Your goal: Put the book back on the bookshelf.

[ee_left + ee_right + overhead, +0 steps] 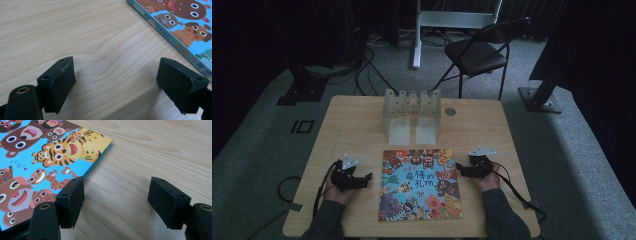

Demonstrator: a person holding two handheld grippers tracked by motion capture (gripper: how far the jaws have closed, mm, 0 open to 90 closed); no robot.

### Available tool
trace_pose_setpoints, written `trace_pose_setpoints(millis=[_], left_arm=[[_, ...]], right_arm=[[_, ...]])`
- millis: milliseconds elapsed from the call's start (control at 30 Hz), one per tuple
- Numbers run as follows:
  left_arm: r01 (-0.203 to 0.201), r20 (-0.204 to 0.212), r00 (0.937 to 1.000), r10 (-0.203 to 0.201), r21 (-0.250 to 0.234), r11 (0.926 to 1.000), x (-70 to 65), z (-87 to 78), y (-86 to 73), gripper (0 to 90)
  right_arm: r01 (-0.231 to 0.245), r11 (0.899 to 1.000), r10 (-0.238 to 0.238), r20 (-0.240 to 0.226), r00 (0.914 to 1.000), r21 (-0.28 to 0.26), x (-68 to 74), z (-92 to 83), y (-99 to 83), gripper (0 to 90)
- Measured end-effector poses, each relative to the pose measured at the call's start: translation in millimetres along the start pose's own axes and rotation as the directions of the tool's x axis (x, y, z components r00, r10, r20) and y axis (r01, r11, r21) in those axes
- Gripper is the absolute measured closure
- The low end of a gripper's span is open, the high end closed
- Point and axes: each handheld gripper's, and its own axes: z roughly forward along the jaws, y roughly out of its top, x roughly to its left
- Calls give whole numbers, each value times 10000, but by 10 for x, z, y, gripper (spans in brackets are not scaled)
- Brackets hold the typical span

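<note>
Book: a picture book (421, 184) lies flat and closed on your worktop (362, 115), cover up, near the front edge and about midway between your two hands. Cover is blue with cartoon animals and red characters.
Left tongs: your left tongs (357, 179) sit low over the worktop just left of the book, pointing toward it. Jaws stand well apart, with bare wood between them.
Left tongs, own view: the book's edge (175, 32) runs across the upper right corner. One jaw stands just beside that edge; I cannot tell whether it touches.
Right tongs: your right tongs (467, 170) sit just off the book's right edge, near its upper corner. Jaws stand well apart, clamped on nothing.
Right tongs, own view: the book's corner (50, 160), with tigers on yellow, lies ahead and to the left. One jaw is at the book's edge, over the cover's margin; the other is over bare wood, well clear of the book.
Hands: your left hand (334, 187) and right hand (486, 181) both rest low at the worktop, sleeves coming in from the near edge.
Rack: a clear plastic rack (412, 112) stands at the far side of the worktop, behind the book and apart from it.
Disc: a small round disc (450, 111) lies just right of the rack.
Beyond: a black folding chair (477, 52) stands on the floor past the worktop.
</note>
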Motion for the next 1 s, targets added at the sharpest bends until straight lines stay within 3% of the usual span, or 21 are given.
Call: trace_pose_setpoints(millis=[533, 767, 933, 1000], left_arm=[[147, -176, 9997, -149, -71, 9999, 4, -10, -4, 204], [131, -157, 9998, -133, -134, 9998, -13, -19, -10, 241], [-144, -349, 9993, 140, -95, 9999, -69, -43, -2, 283], [-241, -180, 9996, 239, -94, 9997, -108, -65, 5, 282]], right_arm=[[-110, 9998, 108, 126, 9999, 136, 5, 17, 12, 210], [6, 10000, -6, 16, 10000, 70, 6, 15, 11, 243], [-94, 10000, 93, 119, 9999, 30, 1, 20, 18, 274], [-211, 9998, 211, 199, 9996, -33, 2, 10, 22, 352]])
